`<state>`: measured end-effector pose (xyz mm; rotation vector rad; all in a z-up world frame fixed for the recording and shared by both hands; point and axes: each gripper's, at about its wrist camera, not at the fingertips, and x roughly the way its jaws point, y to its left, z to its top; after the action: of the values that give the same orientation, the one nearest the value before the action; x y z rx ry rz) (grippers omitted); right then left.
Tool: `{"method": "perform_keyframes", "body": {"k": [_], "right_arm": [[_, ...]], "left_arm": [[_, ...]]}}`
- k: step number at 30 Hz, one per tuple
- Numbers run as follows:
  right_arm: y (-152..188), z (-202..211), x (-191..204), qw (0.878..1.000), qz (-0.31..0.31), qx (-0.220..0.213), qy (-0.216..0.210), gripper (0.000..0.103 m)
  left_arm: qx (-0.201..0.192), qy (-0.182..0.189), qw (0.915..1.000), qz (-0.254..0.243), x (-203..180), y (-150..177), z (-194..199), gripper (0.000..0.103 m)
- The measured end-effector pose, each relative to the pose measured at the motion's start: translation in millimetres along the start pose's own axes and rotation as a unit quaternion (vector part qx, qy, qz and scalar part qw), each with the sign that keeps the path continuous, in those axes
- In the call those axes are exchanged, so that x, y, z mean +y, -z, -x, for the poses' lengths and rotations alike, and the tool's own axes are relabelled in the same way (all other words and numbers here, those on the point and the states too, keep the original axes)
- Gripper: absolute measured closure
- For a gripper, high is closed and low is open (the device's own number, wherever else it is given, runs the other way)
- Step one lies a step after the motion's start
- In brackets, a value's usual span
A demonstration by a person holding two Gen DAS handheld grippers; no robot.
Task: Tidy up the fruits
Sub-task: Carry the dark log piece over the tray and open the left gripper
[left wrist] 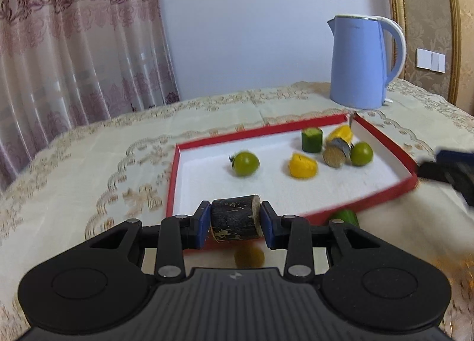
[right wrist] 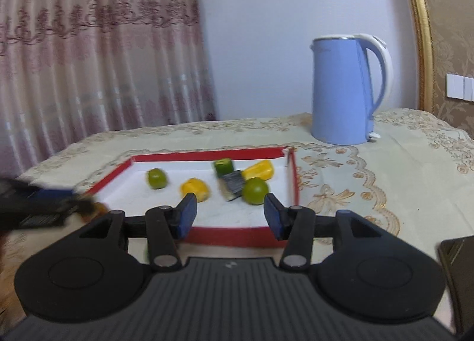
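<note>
Counter under a cream embroidered cloth [left wrist: 89,157], pale wall and pink patterned curtain [left wrist: 74,44] behind, blue kettle [left wrist: 360,62] standing at the far right.

Your left gripper [left wrist: 235,222] has its jaws closed on a dark, bark-skinned cut log piece [left wrist: 234,221], gripped across its ends between the blue pads and held just over the near edge of the red-rimmed tray [left wrist: 382,190].

Your right gripper [right wrist: 229,216] has its jaws spread wide with nothing between them, at the tray's near rim.

In the tray: two green limes [left wrist: 245,163] [left wrist: 361,153], two yellow pieces [left wrist: 302,166] [left wrist: 340,133], a green cut chunk [left wrist: 311,140] standing upright, and a second dark log piece [left wrist: 336,153] lying between the far yellow piece and the right-hand lime.

A green item [left wrist: 346,218] sits outside the tray just past its near rim, partly hidden by your left gripper. A yellowish blur [left wrist: 248,256] shows below the held piece; too soft to identify. Motion blur smears your other gripper at each frame edge.
</note>
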<state>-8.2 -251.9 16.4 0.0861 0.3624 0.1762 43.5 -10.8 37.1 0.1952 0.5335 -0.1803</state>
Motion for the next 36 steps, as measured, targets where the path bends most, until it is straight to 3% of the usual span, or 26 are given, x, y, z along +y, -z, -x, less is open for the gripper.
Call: {"method": "perform_keyframes", "body": {"k": [5,18,21,36], "right_arm": [[1.2,16.6,12.7,0.999,0.034,0.001,-0.012,0.056],[9.4,21.6,16.4,0.999,0.047,0.017,-0.016,0.056],[10.3,23.1,17.0,0.998,0.051,0.017,-0.014,0.049],[13.4,24.6,14.5,0.999,0.049,0.017,-0.016,0.049]], "left_arm": [[0.004,-0.006,0.9999,-0.010,-6.1,-23.7,-24.9,0.068],[0.042,-0.033,0.9985,0.012,-12.2,-54.2,-87.2,0.068],[0.051,-0.044,0.9977,0.011,-13.6,-56.2,-99.4,0.068],[0.043,-0.070,0.9966,0.004,-20.6,-70.8,-116.5,0.068]]}}
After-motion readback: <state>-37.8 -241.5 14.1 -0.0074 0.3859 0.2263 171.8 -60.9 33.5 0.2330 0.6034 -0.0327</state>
